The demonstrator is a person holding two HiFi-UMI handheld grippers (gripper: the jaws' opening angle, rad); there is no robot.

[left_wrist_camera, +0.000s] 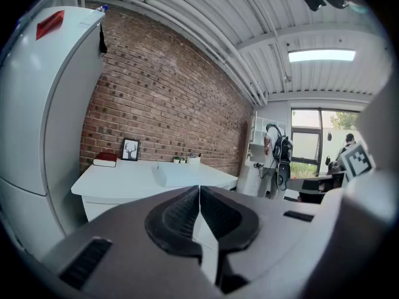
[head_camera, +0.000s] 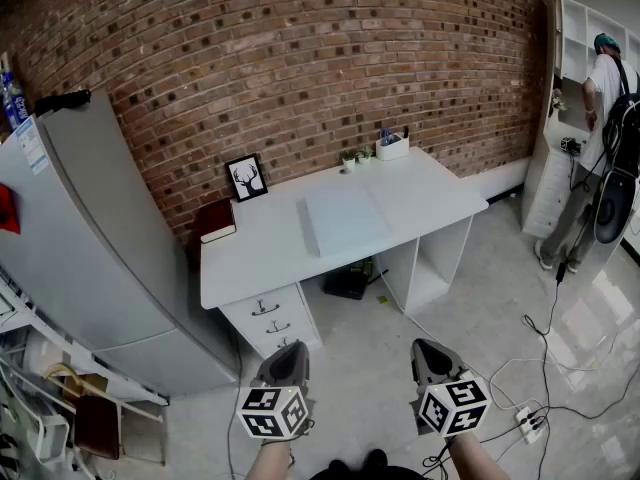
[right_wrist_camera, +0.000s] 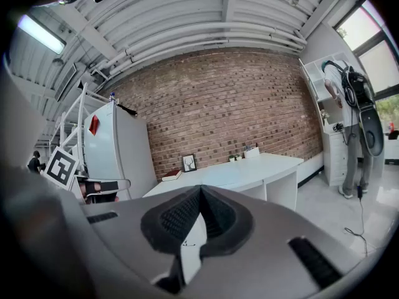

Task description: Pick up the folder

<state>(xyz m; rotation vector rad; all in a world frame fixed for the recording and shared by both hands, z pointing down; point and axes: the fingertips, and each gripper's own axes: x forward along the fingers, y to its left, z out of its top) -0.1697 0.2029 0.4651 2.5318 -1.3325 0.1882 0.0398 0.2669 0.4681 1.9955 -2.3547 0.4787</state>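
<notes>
A pale, flat folder (head_camera: 343, 220) lies in the middle of the white desk (head_camera: 262, 263); it also shows as a pale slab (left_wrist_camera: 179, 174) in the left gripper view and faintly (right_wrist_camera: 227, 176) in the right gripper view. My left gripper (head_camera: 284, 361) and right gripper (head_camera: 432, 357) are held low over the floor, well short of the desk. Both are shut with nothing between their jaws. The closed left gripper (left_wrist_camera: 199, 190) and closed right gripper (right_wrist_camera: 201, 192) fill the bottom of their own views.
A grey fridge (head_camera: 90, 248) stands left of the desk. On the desk are a dark red book (head_camera: 215, 219), a framed deer picture (head_camera: 246, 177) and a pen holder (head_camera: 392, 146). A person (head_camera: 600, 148) stands at white shelves on the right. Cables and a power strip (head_camera: 527, 423) lie on the floor.
</notes>
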